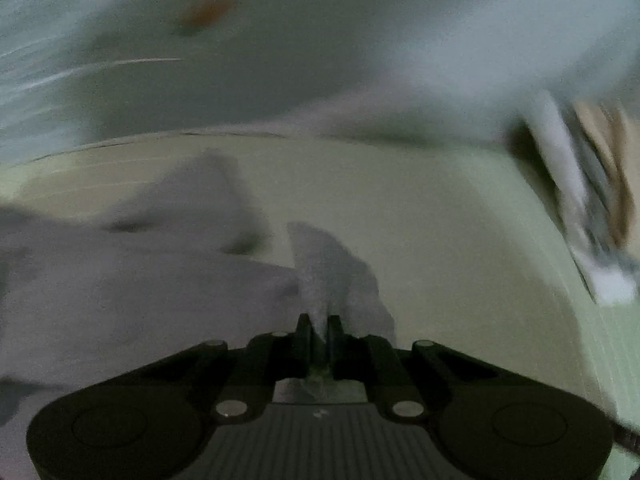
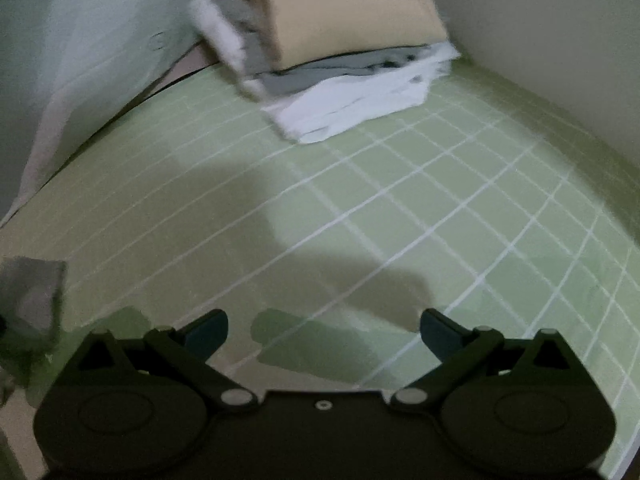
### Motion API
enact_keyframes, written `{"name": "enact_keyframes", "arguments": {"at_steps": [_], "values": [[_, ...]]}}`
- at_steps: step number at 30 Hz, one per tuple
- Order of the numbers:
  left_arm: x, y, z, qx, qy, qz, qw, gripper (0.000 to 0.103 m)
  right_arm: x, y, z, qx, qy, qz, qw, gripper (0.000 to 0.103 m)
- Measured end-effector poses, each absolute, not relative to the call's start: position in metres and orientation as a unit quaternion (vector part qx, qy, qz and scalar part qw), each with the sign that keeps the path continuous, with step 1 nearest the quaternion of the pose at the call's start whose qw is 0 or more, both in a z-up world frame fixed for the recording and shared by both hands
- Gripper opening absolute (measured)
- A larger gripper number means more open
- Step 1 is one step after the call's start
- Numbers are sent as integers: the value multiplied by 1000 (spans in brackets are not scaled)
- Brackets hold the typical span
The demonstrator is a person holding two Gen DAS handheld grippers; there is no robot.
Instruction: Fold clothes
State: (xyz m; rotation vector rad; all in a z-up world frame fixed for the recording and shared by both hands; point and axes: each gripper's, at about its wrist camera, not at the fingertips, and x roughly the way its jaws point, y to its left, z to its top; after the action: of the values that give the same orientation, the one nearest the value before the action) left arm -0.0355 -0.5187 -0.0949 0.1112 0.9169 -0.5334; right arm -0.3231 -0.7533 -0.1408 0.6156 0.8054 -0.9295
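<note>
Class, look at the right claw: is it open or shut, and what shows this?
Open. The right claw has its two fingers spread wide apart, with only the green grid mat between them; it holds nothing.

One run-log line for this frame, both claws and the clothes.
left claw: shut on grey garment | right claw: open, nothing held, over green grid mat | folded stack: at mat's far end

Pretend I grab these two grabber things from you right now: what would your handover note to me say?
Left gripper: shut on a bunched fold of the pale grey garment, which spreads to its left over the green grid mat.
Right gripper: open, empty, above the mat.
Done: a stack of folded clothes, beige on top, sits at the mat's far end.
Left: fold the grey garment, probably add it to the stack.
</note>
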Motion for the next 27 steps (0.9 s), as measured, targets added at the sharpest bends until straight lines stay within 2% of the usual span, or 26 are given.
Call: {"name": "enact_keyframes", "arguments": {"at_steps": [5,11,27], "values": [[-2,-413,-79,15,399,-123,909,9,-308,-716,-137,272,386,-394,789,103],[28,-279,-80,-30,386,17,922,9,-281,-661,-134,252,401,-361,803,103],[109,-30,-61,33,325,223,918,9,-181,-491,-122,217,401,-349,818,103]]}}
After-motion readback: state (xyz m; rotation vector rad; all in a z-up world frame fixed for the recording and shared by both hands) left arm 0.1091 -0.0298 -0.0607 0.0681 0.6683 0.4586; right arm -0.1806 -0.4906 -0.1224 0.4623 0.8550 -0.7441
